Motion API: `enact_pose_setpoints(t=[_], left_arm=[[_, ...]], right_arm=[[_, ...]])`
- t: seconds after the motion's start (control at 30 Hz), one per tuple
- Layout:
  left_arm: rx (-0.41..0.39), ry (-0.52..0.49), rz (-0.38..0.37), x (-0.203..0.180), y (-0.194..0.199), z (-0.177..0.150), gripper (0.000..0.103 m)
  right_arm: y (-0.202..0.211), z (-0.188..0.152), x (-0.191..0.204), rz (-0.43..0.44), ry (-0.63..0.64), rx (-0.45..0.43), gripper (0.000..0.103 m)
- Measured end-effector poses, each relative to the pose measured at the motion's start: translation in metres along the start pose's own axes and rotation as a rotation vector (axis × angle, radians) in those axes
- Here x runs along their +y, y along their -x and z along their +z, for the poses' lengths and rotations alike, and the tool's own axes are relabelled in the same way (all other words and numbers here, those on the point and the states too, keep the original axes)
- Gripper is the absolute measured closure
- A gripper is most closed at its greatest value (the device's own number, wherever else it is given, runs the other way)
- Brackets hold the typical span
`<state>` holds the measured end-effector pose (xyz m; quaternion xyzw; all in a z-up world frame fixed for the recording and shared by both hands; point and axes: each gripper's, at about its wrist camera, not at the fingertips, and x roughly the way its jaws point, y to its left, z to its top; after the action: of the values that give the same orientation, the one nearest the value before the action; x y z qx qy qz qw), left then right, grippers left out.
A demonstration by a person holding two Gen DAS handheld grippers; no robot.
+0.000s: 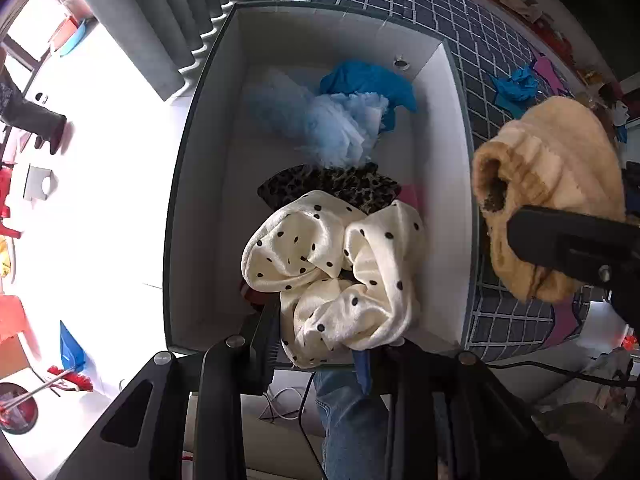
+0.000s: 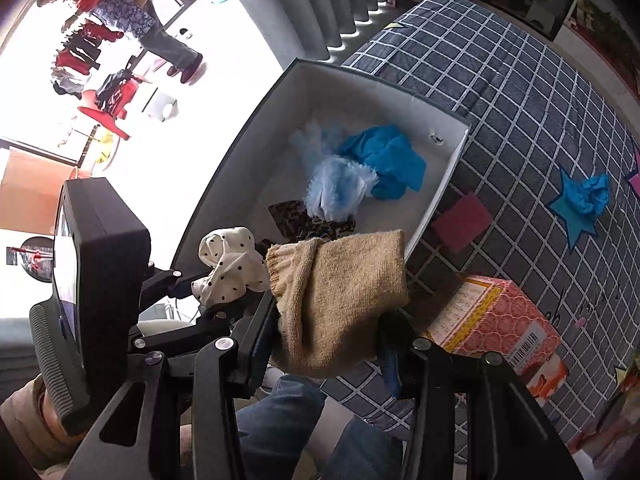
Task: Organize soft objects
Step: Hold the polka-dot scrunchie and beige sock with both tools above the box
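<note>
Left tongs (image 1: pixel 320 344) clamped on dotted cream scrunchie (image 1: pixel 336 276), hanging straight over the near end of the white box (image 1: pixel 208 184); box floor directly below, so drop is w/o sideways travel. Box long axis runs 6 to 12 o'clock in left view.

Right tongs (image 2: pixel 324 344) gripping tan knit sock (image 2: pixel 340 300), cuff toward 10 o'clock, poised off the box's near corner; box lies toward 12 o'clock from them, over the checked bed cover (image 2: pixel 520 120). Left hand nearer the opening, prob. first to release.

Already inside: pale blue tulle piece (image 1: pixel 320 120), blue cloth (image 1: pixel 368 80), leopard scrunchie (image 1: pixel 332 188).

Only right view shows patterned carton (image 2: pixel 500 328) and pink pad (image 2: pixel 460 220) beside box; blue glove (image 2: pixel 588 196) well apart on bed.
</note>
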<state>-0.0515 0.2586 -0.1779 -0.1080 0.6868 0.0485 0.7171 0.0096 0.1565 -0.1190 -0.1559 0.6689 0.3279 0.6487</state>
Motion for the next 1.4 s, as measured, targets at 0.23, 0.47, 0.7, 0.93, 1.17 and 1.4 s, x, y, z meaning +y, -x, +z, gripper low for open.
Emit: enact_pose_setpoints(t=[0.23, 0.47, 0.7, 0.93, 1.17, 1.4], left_arm=[[0.004, 0.000, -0.005, 0.001, -0.002, 0.002, 0.069], [0.006, -0.003, -0.007, 0.002, -0.005, 0.004, 0.069], [-0.005, 0.010, 0.004, 0.006, -0.003, 0.003, 0.069], [-0.010, 0.017, 0.010, 0.010, 0.000, 0.003, 0.069], [-0.010, 0.017, 0.015, 0.013, 0.002, 0.005, 0.069], [-0.012, 0.028, 0.023, 0.012, 0.003, 0.006, 0.069]], right_arm=[[-0.006, 0.001, 0.003, -0.002, 0.005, 0.017, 0.056], [-0.006, 0.002, 0.003, -0.010, 0.007, 0.019, 0.056], [-0.005, 0.005, 0.002, -0.014, 0.007, 0.018, 0.056], [-0.004, 0.007, 0.001, -0.018, 0.008, 0.019, 0.056], [-0.005, 0.011, 0.000, -0.022, 0.008, 0.022, 0.056], [-0.009, 0.012, 0.000, -0.024, 0.009, 0.026, 0.056]])
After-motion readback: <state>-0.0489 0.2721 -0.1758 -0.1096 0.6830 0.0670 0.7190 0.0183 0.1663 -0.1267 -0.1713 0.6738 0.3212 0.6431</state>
